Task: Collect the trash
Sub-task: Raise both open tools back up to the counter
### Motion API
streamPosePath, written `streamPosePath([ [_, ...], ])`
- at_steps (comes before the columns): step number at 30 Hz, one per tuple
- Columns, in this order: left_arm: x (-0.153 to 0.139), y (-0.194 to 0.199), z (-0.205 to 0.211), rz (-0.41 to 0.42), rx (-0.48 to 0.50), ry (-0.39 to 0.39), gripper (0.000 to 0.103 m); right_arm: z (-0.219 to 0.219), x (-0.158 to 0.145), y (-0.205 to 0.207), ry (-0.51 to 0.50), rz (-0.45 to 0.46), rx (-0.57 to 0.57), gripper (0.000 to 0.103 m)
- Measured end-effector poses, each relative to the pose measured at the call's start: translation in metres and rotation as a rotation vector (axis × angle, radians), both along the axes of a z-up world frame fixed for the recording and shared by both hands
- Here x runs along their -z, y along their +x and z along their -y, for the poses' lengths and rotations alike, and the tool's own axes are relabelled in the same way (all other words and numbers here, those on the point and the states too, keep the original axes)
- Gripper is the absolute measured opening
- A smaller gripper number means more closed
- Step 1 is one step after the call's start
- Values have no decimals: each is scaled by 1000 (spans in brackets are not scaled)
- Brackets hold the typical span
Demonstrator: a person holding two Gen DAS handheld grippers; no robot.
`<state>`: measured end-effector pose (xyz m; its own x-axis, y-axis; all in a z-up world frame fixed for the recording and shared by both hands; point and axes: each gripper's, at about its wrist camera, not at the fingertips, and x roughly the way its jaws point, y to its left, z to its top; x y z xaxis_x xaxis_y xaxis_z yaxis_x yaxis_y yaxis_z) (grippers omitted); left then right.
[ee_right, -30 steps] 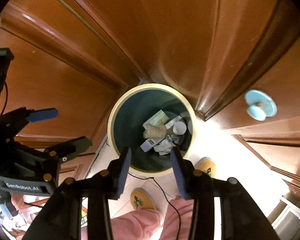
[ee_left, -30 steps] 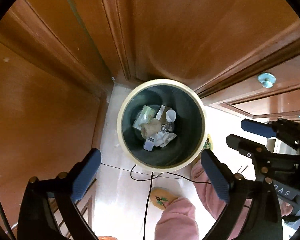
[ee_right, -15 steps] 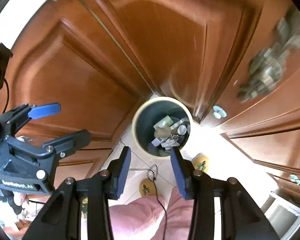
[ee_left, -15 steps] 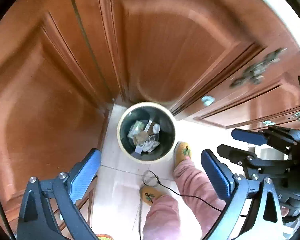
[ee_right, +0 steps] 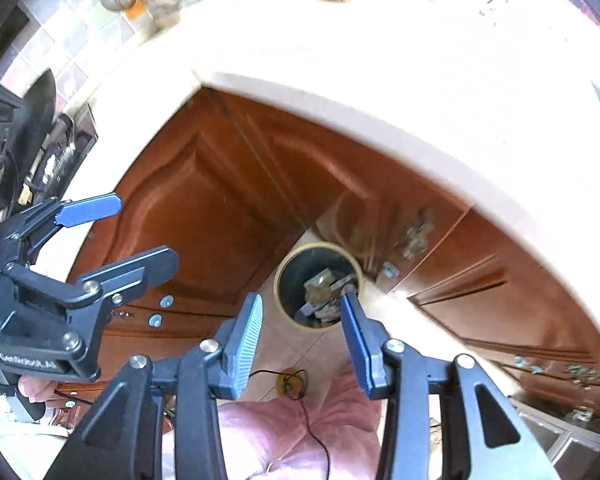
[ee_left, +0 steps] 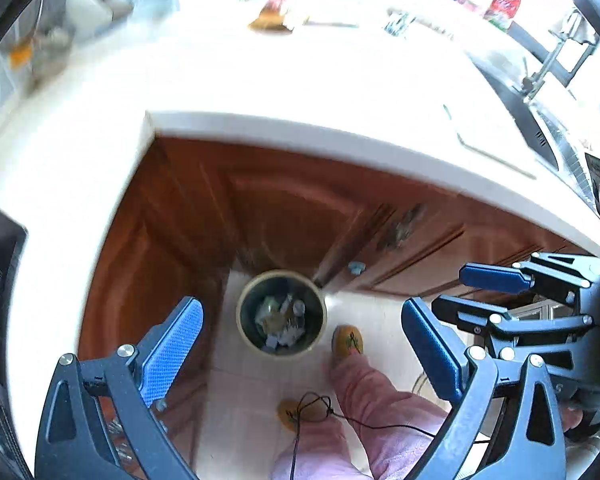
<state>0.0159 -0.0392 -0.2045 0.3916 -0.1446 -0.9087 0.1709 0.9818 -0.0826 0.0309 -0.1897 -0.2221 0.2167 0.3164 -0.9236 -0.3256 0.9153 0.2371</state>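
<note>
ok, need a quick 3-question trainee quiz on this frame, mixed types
1. True or false: the left gripper has its jaws closed on a piece of trash.
2. Multiple choice: the trash bin stands A) on the countertop, B) on the floor in the corner of the wooden cabinets, C) in the sink.
3. Fill in: the trash lying in the bin shows between the jaws of the ____ gripper in its own wrist view.

Key: 1 false, both grippers are open and empty, including the right gripper; 2 B; 3 right.
</note>
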Motion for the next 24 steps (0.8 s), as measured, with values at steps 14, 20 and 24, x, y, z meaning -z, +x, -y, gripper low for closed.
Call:
streamPosePath([
  [14,-120,57,47,145,27,-42,96,82,-127,78,51,119,145,41],
  [20,-149,116,57,169,-10,-57,96,120,-167,135,55,186,188,41],
  [24,-156,162,59,171,-32,-29,96,142,-181,179,59,215,219,41],
])
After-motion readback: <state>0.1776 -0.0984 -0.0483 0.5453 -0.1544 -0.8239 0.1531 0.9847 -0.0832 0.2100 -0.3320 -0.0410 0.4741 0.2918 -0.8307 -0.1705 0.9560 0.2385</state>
